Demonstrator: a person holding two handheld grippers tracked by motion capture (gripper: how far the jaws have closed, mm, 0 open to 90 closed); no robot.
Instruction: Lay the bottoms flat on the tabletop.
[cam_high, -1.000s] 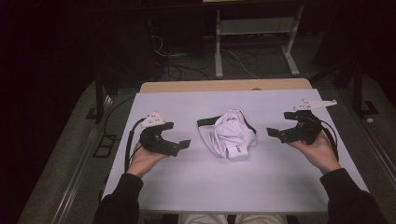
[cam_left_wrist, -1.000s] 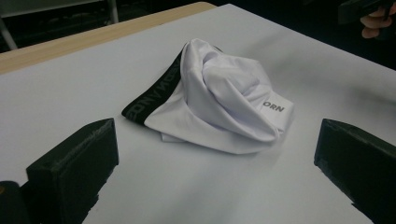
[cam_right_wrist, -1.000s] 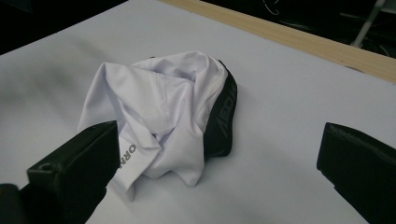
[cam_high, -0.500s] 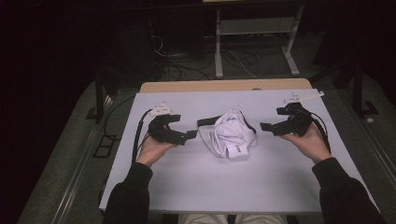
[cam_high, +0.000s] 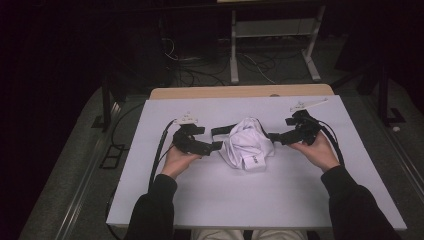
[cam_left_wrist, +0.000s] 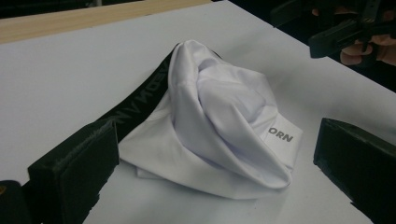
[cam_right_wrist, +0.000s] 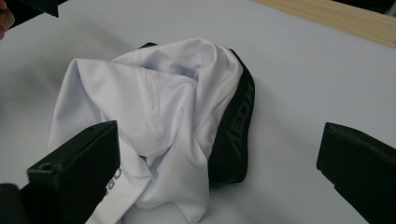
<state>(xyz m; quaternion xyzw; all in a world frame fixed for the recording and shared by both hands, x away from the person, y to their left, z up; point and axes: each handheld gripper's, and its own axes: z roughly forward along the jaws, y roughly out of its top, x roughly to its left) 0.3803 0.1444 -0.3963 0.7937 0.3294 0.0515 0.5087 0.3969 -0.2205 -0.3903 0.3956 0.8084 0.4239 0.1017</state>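
1. The left gripper (cam_high: 216, 146) has its jaws wide apart and holds nothing, just left of the white garment (cam_high: 247, 145).
2. The right gripper (cam_high: 272, 136) is likewise spread and empty, just right of it.
3. The garment lies crumpled mid-table (cam_high: 200, 200), black waistband (cam_left_wrist: 140, 100) showing.

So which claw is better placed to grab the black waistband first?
Probably the left claw: the black waistband runs right up to one of its open jaws. The right claw, also open, mostly faces white fabric.

Crumpled white fabric underwear w/ black elastic waistband (cam_high: 248, 146) (cam_left_wrist: 224, 121) (cam_right_wrist: 159, 116), bunched in a heap, lies mid white table sheet (cam_high: 260, 200). Waistband shows grey lettering along far side; small white tag w/ letters sticks out at near edge.
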